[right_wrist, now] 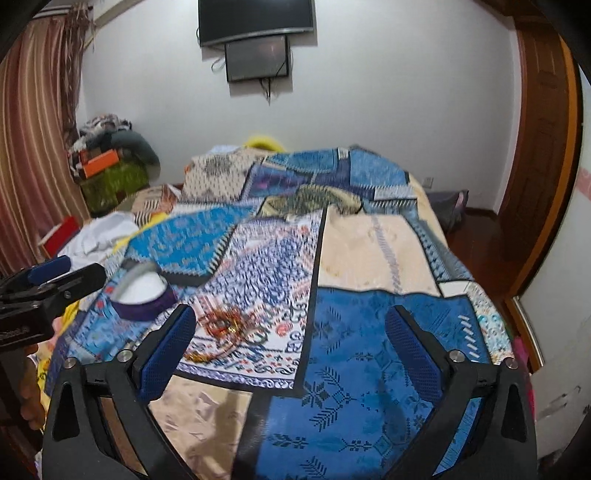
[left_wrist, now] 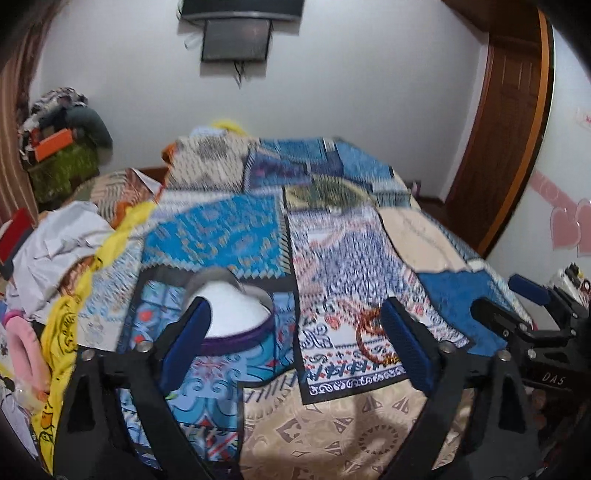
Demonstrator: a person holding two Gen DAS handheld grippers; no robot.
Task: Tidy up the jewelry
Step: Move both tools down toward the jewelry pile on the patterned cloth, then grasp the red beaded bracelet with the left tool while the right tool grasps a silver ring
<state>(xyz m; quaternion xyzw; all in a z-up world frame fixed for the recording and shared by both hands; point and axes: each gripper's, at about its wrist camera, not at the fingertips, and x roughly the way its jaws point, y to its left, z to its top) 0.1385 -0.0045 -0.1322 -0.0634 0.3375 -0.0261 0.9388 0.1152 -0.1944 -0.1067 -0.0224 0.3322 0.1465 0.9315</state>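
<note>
The jewelry, a tangle of red and gold bangles and chain, lies on the patchwork quilt of the bed, just beside a round purple box with a white lining; box and jewelry sit apart, with a strip of quilt between them. Both pictures are blurred, so single pieces cannot be told apart.

The left tongs hang over the quilt, released, nothing between the blue pads; the box shows behind the left pad, the jewelry behind the right one. The right tongs are likewise released and empty over a blue patch, with the jewelry just beyond their left pad and the box further left.

On the bed's left edge lie a yellow cloth, crumpled white paper and a pink ring; a heap of clothes fills the far corner by a striped curtain; a dark screen hangs on the wall; a wooden door stands at right.
</note>
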